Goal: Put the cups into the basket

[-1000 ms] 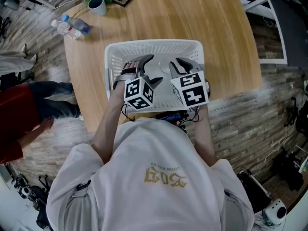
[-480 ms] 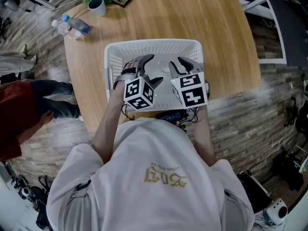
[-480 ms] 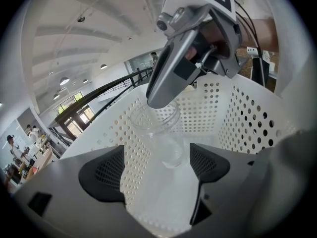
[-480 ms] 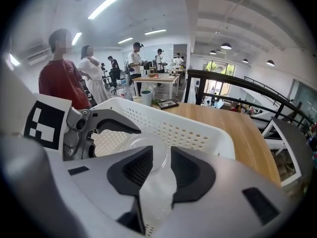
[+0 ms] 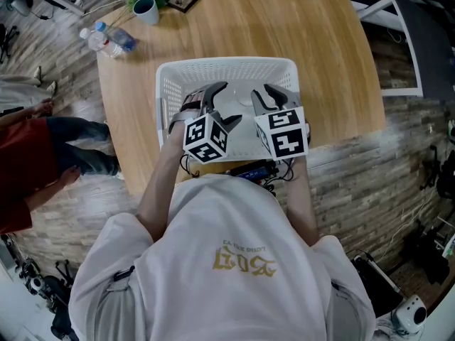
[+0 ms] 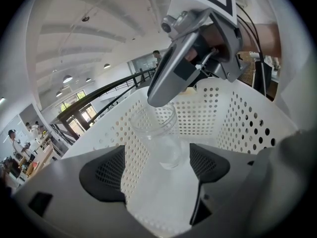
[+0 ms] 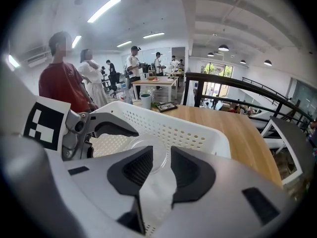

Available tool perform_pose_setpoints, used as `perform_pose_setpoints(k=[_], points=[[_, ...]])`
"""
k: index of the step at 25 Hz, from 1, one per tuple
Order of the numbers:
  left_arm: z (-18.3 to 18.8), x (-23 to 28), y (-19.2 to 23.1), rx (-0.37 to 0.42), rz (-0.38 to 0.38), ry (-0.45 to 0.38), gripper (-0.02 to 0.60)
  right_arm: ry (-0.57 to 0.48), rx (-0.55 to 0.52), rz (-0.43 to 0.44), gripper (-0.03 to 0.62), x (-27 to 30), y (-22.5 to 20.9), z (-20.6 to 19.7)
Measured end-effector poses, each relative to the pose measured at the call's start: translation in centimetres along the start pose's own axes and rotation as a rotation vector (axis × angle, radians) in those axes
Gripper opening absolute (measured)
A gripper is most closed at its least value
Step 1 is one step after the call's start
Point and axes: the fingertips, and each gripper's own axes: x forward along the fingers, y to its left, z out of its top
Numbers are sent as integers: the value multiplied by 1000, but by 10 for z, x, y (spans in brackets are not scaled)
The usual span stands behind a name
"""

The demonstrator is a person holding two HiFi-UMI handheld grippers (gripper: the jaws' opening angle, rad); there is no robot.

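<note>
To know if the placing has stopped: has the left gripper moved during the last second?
No. In the head view the left gripper is at the same spot over the white basket, judged against its far rim.

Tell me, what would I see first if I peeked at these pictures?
Probably the big white basket on the wooden table, with the left gripper and right gripper reaching into it. Inside is a clear cup, with one of the right gripper's fingers right at its rim. Far off at the table's corner are a teal mug and a water bottle.
</note>
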Motion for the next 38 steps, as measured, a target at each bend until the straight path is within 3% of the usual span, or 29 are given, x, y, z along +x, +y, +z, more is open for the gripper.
perform_pose_setpoints(k=[19,26,32,38], points=[[15,-25,9,-201,38,-134,406,-56,18,2,101,-17,4,1],[15,-38,26,-265,108,-169,280,-69,20,-4,100,-22,1,-1],[23,-55,47,-372,201,-273,185,-94,13,-1,97,-26,2,-3],[33,-71,58,-420,258,-326,10,-145,17,-27,23,-35,-1,2]])
